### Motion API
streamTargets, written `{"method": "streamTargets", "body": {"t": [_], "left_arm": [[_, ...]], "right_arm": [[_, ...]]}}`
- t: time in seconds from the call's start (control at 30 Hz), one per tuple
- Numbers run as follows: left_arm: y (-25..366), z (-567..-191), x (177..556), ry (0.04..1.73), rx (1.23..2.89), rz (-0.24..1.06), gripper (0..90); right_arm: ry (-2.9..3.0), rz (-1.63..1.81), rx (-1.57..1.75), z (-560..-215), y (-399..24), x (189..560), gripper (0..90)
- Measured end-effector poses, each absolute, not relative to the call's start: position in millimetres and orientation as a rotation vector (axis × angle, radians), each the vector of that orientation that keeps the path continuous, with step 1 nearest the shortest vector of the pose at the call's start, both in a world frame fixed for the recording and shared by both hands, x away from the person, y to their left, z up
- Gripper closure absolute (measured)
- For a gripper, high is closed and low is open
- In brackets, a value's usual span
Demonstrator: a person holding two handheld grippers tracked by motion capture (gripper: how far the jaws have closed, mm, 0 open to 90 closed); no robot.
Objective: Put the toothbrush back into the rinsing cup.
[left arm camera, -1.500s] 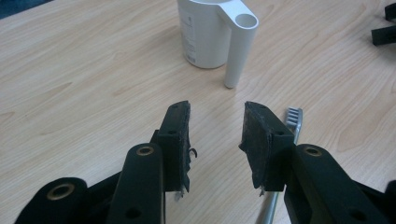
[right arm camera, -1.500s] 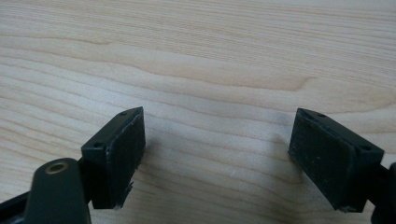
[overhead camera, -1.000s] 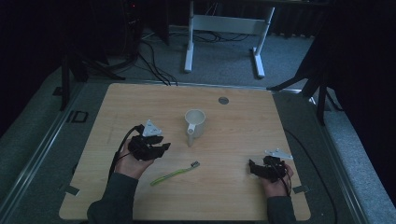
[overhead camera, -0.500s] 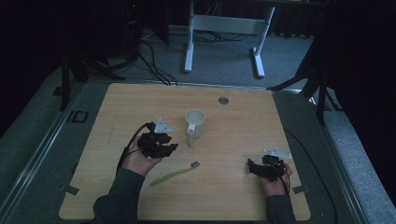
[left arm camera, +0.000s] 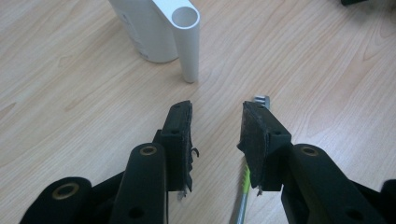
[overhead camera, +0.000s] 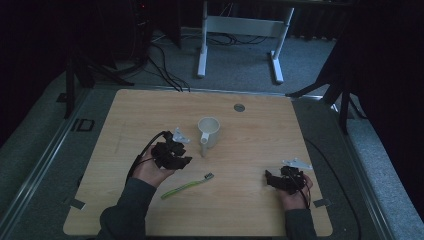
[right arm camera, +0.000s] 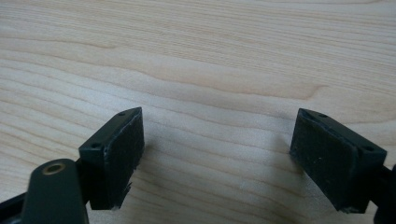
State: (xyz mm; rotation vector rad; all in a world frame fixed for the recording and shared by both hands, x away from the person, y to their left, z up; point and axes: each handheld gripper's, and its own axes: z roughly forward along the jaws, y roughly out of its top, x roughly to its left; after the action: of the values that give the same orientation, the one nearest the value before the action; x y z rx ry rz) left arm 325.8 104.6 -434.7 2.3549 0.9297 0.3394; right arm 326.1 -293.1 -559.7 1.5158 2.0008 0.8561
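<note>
On the bench [overhead camera: 125, 110] the mug [overhead camera: 208, 132] stands near the middle, handle toward the person. The toothbrush [overhead camera: 187, 185] lies nearer the person – just right of the left hand-held gripper [overhead camera: 181, 154], well left of the right hand-held gripper [overhead camera: 270, 178].

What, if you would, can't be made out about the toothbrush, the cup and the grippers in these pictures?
- Toothbrush, left gripper view: the right-hand jaw covers most of the handle; the bottom edge cuts off the rest.
- Cup, left gripper view: rim cut off by the top edge.
- Right gripper, high view: too dark and small to read its jaws.
- Left gripper, high view: the same.
</note>
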Motion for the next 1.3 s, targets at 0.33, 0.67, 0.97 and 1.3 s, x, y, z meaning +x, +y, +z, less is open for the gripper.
{"method": "streamTargets", "body": {"t": [0.33, 0.67, 0.97, 1.3], "left_arm": [[99.8, -435.6, 328.8, 0.934, 2.390, 0.314, 62.2], [97.0, -436.8, 330.9, 0.943, 2.434, 0.291, 61.6], [89.8, -439.2, 331.6, 0.928, 2.486, 0.269, 61.7], [83.9, -442.2, 333.4, 0.929, 2.523, 0.244, 61.8]], "right_arm": [[2.001, 0.857, 1.518, -559.6, -292.9, 326.0, 17.2], [2.002, 0.857, 1.515, -559.7, -292.9, 326.1, 17.2], [2.003, 0.859, 1.514, -559.7, -292.9, 326.1, 17.2], [2.004, 0.858, 1.516, -559.6, -292.7, 326.0, 17.2]]}}
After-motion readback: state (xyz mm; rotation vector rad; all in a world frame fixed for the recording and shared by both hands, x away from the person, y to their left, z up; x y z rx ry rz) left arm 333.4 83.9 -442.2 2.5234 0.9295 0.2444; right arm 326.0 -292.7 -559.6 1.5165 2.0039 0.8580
